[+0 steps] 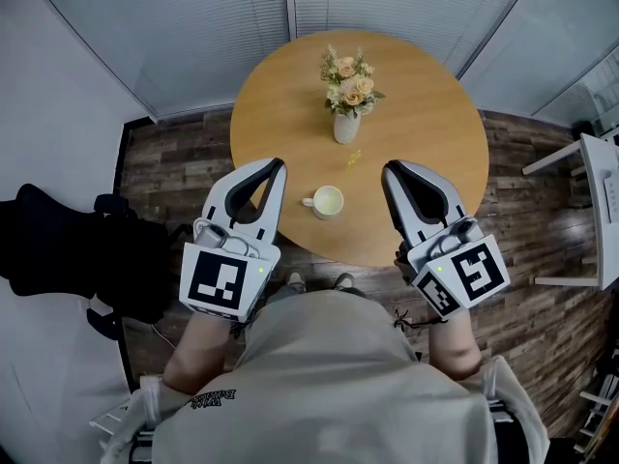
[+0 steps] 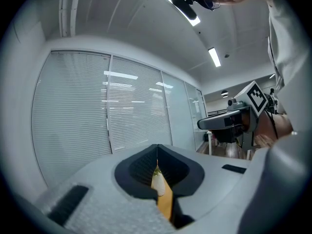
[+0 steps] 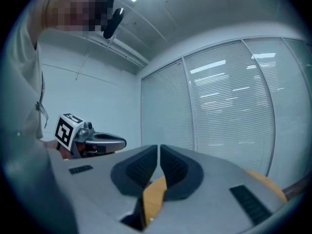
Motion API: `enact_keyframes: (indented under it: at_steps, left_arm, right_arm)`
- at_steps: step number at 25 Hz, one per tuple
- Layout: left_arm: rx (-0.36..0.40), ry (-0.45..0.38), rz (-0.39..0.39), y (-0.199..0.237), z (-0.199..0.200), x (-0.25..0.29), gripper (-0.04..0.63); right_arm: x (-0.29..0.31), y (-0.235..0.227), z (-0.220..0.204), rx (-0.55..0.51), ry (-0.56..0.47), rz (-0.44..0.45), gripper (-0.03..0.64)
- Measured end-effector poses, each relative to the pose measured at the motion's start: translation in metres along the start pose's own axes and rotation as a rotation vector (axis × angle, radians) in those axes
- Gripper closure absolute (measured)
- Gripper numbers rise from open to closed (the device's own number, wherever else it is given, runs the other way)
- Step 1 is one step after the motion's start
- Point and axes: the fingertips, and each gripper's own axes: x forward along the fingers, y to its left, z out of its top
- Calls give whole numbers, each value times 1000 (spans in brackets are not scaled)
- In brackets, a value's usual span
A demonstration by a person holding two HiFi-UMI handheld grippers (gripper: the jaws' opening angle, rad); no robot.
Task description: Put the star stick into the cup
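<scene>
Faintly, the shirt (image 1: pixel 329 375) bears unreadably small print; the cup (image 1: pixel 327 202) is white.

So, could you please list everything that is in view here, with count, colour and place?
table: one, round, light wood, centre
vase: one, white, holding cream and peach flowers, far half of the table
cup: one, white, upright, near the table's near edge
star stick: one, small, yellow, lying on the table between vase and cup
chair: one, black, on the floor at left
white furniture: one piece, right edge, partly seen
floor: brown wood planks
blinds: pale, beyond the table
left gripper: one, grey, jaws together, empty, left of the cup
right gripper: one, grey, jaws all but together, empty, right of the cup
shirt: one, grey, bottom
</scene>
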Motion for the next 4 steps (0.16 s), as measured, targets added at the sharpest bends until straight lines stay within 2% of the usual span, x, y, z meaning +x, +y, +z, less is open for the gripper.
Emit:
enact_keyframes:
  at_steps: [4]
  left_arm:
    - [2,0,-1,-2,2,1,572]
  right_arm:
    - [-2,-1,6,41,-22,9,580]
